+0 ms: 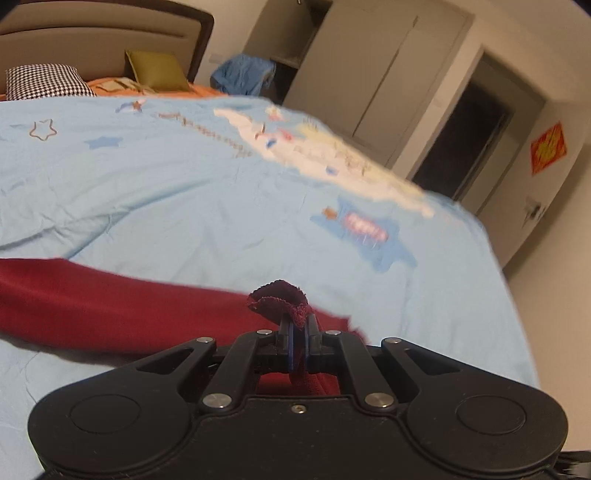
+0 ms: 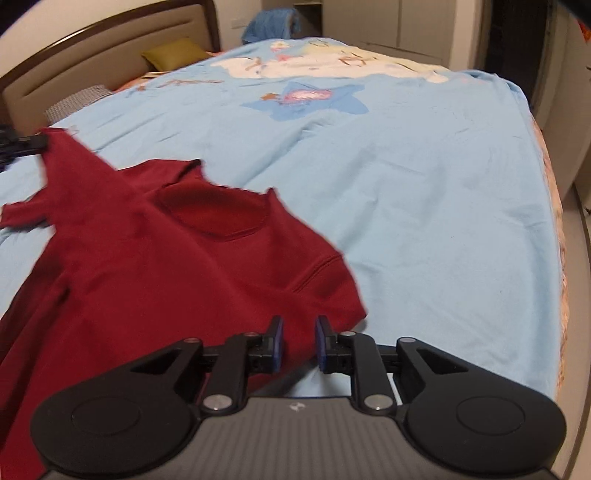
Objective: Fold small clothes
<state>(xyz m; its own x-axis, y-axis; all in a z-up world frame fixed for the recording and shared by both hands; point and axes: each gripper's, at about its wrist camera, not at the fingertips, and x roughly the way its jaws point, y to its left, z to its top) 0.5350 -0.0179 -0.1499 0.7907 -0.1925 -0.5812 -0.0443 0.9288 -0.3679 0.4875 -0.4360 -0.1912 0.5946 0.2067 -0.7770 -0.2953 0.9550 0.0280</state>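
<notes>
Maroon sweatshirt (image 2: pixel 155 258) is spread on the light-blue bedspread (image 2: pixel 406 206); its cuff is pinched in the closed left gripper (image 1: pixel 298 325), seemingly for folding, while the right gripper (image 2: pixel 298 332) is held part-open over the hem, empty.

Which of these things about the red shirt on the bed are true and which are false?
1. The left claw is shut on a bit of the dark red shirt. True.
2. The right claw is squeezing the shirt tight. False: its fingers stand apart, with the shirt's edge lying in the gap between them.
3. The shirt lies on a light blue bedcover with star pictures. True.
4. The shirt is already folded into a neat square. False: it is spread out, with its neck opening showing.
5. A green pillow sits by the headboard. True.
</notes>
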